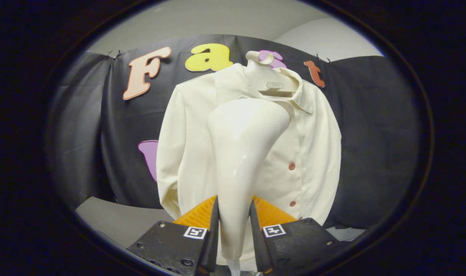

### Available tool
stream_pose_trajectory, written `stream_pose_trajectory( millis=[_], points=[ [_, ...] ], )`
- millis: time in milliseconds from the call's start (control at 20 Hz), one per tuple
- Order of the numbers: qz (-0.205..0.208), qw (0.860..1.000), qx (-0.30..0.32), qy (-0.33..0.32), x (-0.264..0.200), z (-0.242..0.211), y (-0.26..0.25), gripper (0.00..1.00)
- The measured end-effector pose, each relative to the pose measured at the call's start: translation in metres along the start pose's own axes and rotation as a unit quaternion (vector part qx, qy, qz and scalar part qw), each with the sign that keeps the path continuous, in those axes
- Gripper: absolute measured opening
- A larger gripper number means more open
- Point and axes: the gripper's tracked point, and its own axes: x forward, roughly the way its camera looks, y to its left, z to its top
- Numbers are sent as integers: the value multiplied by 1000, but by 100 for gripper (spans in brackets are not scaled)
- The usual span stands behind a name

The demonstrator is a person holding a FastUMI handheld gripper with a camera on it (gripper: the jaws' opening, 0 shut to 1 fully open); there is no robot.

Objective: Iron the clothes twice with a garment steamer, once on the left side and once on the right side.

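My hand-held gripper [234,230] is clenched on the garment steamer [242,153]: both fingers press against the sides of its narrow handle, which runs up from between them. The steamer's long axis stands close to upright, leaning slightly toward the right as it widens into the flared head. I see the back of that head; its working face is turned away from me, toward the cloth.

The shirt [256,153] hangs on a hanger [265,73] directly ahead of my fingers, beyond the steamer, its front facing me. Its long axis is vertical, collar at the top, hem dropping down behind the fingers. The button placket [291,166] runs down just to the right of the steamer head. The head sits high on the garment, near the collar and at about the centre line, covering part of the chest. Whether the head touches the cloth or stands just off it I cannot tell from this angle.

Judgement: the coming move turns on this alignment. The steamer is upright and parallel with the shirt's length, so a pass means travelling down the hanging cloth, offset first to one side of the placket, then the other.

Writing: a small pale tab at the hanger's neck carries nothing I can read. The square markers on my fingers are patterns, not text. No brand is legible on the steamer or shirt.

A grey table [114,218] lies below, left of the shirt's hem.
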Motion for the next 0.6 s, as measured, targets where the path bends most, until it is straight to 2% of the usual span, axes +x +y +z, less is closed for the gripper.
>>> stream_pose_trajectory(
  millis=[300, 600],
  points=[
    [3, 1000, -1, 15, 1, -19, -5, 39],
    [12, 998, 8, 55, 4, -65, -20, 39]
  ],
)
